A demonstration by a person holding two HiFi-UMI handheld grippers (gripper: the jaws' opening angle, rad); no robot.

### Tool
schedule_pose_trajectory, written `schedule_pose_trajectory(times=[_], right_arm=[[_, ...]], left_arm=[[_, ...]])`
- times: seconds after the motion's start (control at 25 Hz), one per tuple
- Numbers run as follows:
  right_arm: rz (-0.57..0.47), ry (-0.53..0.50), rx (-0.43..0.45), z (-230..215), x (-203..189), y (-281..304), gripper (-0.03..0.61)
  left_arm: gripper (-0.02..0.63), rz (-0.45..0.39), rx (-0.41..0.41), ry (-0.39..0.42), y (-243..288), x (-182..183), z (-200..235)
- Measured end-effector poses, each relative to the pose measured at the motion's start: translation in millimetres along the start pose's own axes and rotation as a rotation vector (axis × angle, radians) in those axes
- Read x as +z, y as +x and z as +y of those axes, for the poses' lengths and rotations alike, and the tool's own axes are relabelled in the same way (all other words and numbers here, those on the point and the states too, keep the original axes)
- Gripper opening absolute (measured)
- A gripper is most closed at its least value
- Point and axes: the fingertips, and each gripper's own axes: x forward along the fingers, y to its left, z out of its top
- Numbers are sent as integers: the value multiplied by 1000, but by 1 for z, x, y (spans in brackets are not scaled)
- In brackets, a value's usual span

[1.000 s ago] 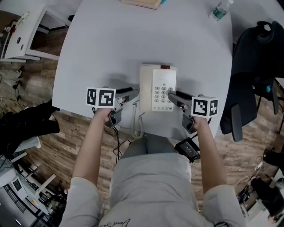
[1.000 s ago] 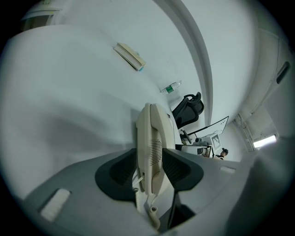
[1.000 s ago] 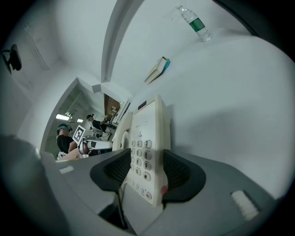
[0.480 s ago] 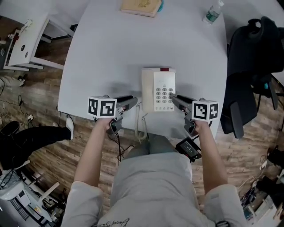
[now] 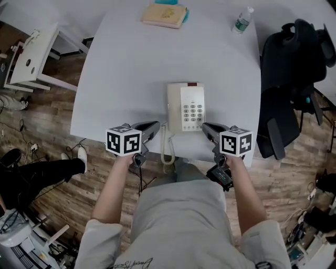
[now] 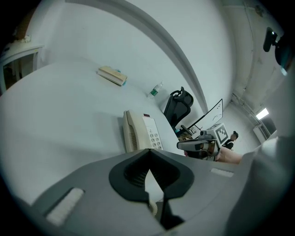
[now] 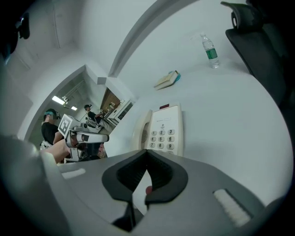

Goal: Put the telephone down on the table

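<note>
Telephone: the telephone stood flat on the table, keypad up, with the handset lying in its cradle on the left side.
Cord: the coiled cord ran from the telephone's near left corner and hung over the table edge towards the person.
Left gripper: the left gripper was just beside the telephone's near left corner and not touching it. Its jaws met at the tips and nothing was between them.
Right gripper: the right gripper was just beside the telephone's near right corner, also apart from it. Its jaws were closed together and held nothing.
Poor view: a small red spot showed in the slit under the right tips. It was probably something behind the jaws, not a thing they held.
Task state: in my judgement the putting down was finished, because the telephone rested on its own and neither claw had hold of it.
Step in hand: what remained was to take both grippers away from the telephone.
How to do it well: draw each gripper straight back from its corner, without swinging inward. The left one needs more care, because the cord lies just beside it and a catch could drag the telephone off the edge.
Around: a book and a bottle lay well beyond the telephone, and a black chair stood to its right.
</note>
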Motion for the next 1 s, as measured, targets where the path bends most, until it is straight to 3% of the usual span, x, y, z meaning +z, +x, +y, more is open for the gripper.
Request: schedule_pose_trajectory(times=[0.48,0.84,1.0], right_arm=[[-14,-153,30,64,-14,-21,6],[-44,-173,13,92,-26,-35,5],[-47,-177,10,98,-29,-40,5]], left_arm=[[18,-40,41,125,-32,-23,-45],[18,-148,124,116,-56,-30,-56],[18,-130,141,134,-58,-43,-61]])
